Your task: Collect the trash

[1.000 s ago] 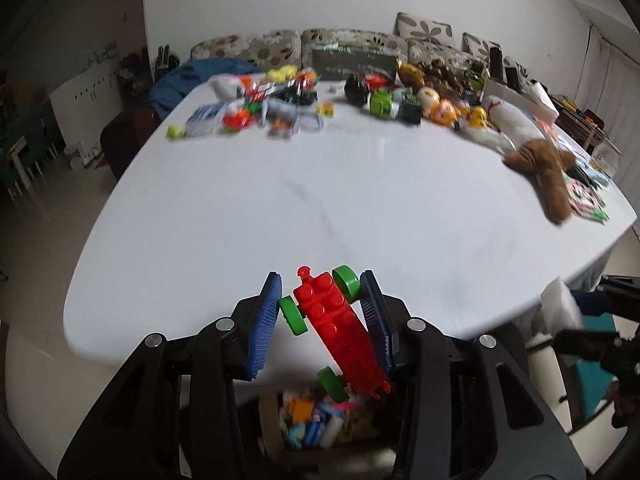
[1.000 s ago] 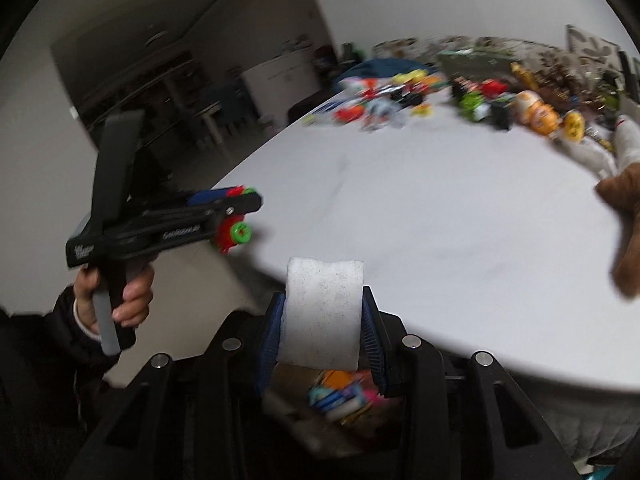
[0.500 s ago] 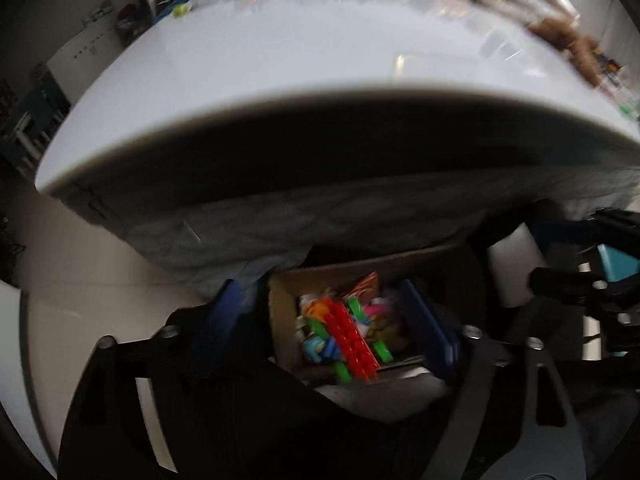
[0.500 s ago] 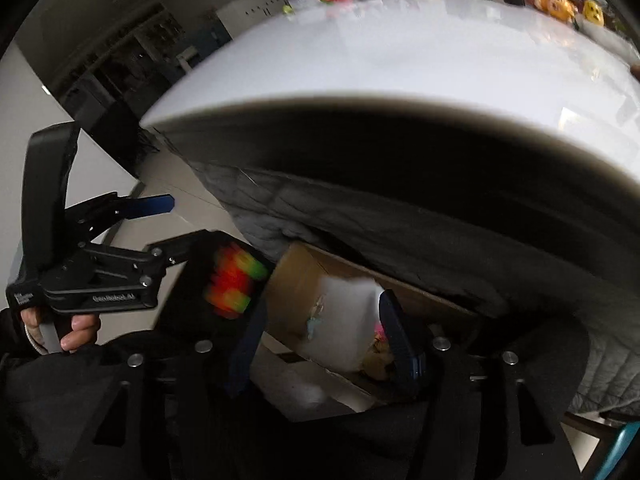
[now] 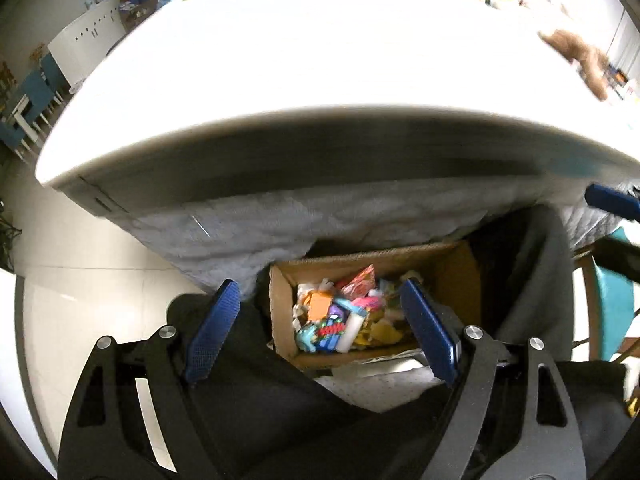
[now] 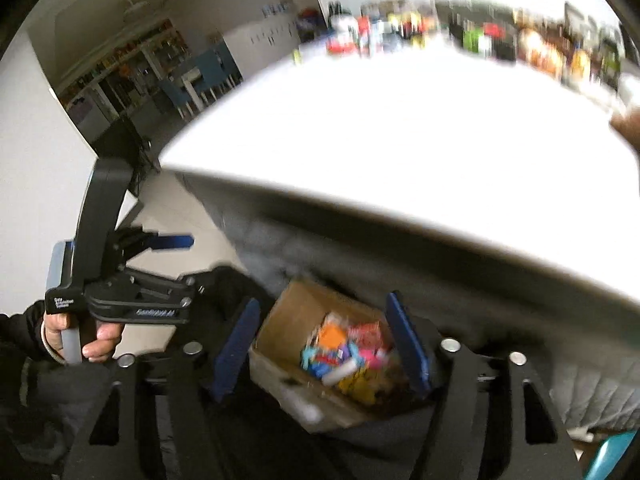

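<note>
Left wrist view, left side: pale tiled floor (image 5: 80, 280) and blue chairs (image 5: 24, 100) far off at the frame edge. Left tongs (image 5: 320, 328) released, blue pads spread wide with nothing between them, held over a cardboard box (image 5: 280, 312).

The box sits on the floor under the near edge of the white table (image 5: 320, 60), partly tucked beneath a grey quilted cover (image 5: 260, 224) that hangs below the table edge. Box is open-topped. Its long axis runs roughly left to right in this view, one short end toward the left pad.

Inside the box: the trash (image 5: 344, 316), a loose jumble of coloured scraps — orange, red, pink, blue, yellow. One white stick-shaped piece (image 5: 354, 330) lies tilted, long axis running lower left to upper right. Other pieces too small to name.

Far side of the table: a row of toys, blurred. A brown plush (image 5: 580, 60) near the right edge.

Right wrist view: on the left, a hand (image 6: 80, 344) grips the handle of the left tongs (image 6: 172, 242), seen side-on with their blue tips apart. In the centre, the right tongs (image 6: 320, 344) are released too, pads wide, nothing held. The same box (image 6: 280, 320) lies between and beyond the pads, here turned with one corner toward the table; the white stick piece (image 6: 340, 372) lies among the trash (image 6: 344, 352). View is motion-blurred.
</note>
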### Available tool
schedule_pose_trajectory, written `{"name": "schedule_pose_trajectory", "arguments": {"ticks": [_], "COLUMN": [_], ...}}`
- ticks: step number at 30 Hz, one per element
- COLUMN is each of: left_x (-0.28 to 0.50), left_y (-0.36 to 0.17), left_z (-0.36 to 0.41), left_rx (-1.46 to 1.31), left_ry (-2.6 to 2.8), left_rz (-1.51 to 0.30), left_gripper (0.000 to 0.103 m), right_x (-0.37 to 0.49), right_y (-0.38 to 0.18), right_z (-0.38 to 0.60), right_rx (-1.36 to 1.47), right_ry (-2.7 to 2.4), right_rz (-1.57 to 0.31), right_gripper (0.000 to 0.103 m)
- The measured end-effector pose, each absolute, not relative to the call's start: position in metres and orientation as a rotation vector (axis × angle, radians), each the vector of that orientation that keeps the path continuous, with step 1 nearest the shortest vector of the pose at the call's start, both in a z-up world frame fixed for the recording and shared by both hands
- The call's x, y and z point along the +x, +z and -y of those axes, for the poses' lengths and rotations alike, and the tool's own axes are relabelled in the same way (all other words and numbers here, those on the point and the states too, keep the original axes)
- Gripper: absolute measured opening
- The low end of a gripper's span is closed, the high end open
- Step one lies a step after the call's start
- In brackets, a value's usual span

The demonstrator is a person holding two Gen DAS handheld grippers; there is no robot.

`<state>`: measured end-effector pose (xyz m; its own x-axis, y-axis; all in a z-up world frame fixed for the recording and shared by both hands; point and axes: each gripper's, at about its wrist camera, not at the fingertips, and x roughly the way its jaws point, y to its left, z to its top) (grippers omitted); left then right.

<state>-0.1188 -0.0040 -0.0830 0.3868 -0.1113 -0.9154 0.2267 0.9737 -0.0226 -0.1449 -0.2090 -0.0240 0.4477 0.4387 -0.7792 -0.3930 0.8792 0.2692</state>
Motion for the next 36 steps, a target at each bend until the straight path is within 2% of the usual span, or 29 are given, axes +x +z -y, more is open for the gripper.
{"name": "schedule_pose_trajectory", "arguments": {"ticks": [3,4,11,15,22,29,36], "left_x": [-0.111,-0.102,-0.011,0.053,0.141,0.184,0.19], "left_y": [-0.032,-0.012,0.045,0.041,0.019,0.005,-0.002], "left_z": [-0.003,-0.007,-0.001,0.015,0.034,0.048,0.051], "left_rx": [0.081,0.064,-0.01,0.005,-0.059,-0.041,-0.001], "left_ry": [-0.231,-0.229,-0.18,-0.129,-0.105,-0.1,-0.086], "left_rz": [-1.049,-1.006,-0.816,-0.759,-0.811,-0.806,-0.771], "left_gripper": [0.084,0.091,0.091,0.091,0.091,0.091,0.091], "right_x": [-0.126,-0.114,-0.009,0.057,0.155,0.159,0.16], "right_y": [0.007,0.018,0.058,0.06,0.037,0.02,0.014], "right_z": [0.217,0.223,0.269,0.29,0.301,0.287,0.278], "right_rx": [0.044,0.045,0.091,0.089,0.067,0.065,0.09], "right_ry": [0.509,0.496,0.337,0.244,0.22,0.242,0.175], "right_rz": [-0.896,-0.866,-0.738,-0.708,-0.796,-0.767,-0.745], "right_gripper": [0.085,0.086,0.097,0.097,0.097,0.097,0.097]}}
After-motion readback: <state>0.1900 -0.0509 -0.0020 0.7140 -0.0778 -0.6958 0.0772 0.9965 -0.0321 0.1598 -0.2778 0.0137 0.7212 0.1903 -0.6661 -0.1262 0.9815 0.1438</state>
